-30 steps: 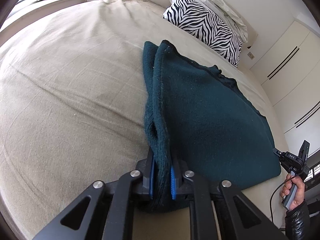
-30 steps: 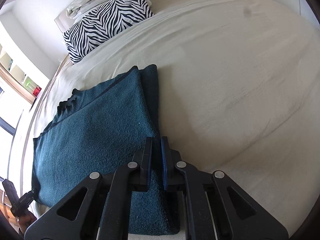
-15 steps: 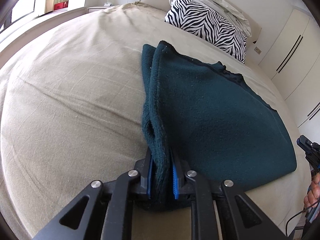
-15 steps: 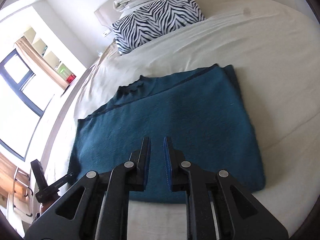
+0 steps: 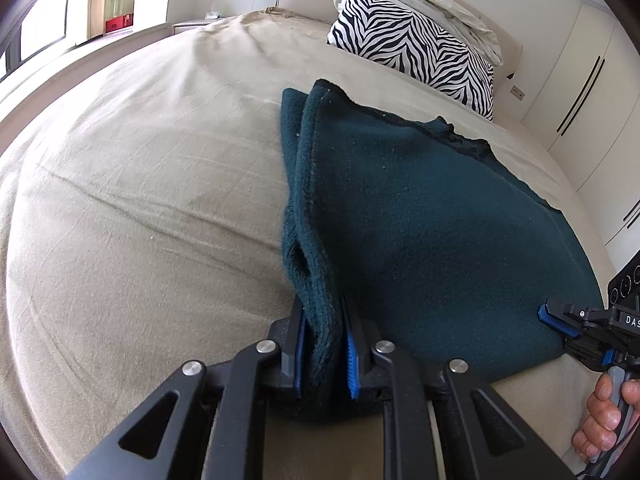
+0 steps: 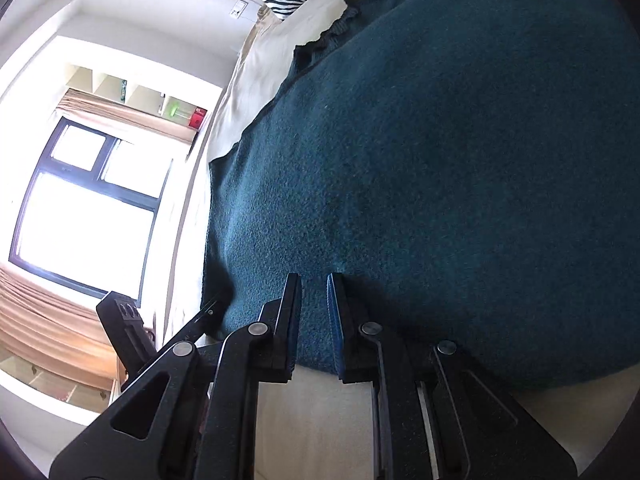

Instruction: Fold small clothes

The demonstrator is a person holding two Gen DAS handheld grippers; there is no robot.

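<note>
While the left gripper (image 5: 324, 344) pinches a thick bunched corner of the dark teal sweater (image 5: 432, 232) between its blue pads, most of that garment lies flat on the beige bed (image 5: 140, 200), spreading ahead and to the right of the jaws. Beyond it, far ahead, a zebra-striped pillow (image 5: 416, 44) leans at the headboard. Off to the right, near the sweater's edge, a hand (image 5: 608, 420) grips the other tool's handle. The right gripper (image 6: 314, 320) hovers just above the sweater (image 6: 440, 160), its jaws slightly parted with nothing between them.
</note>
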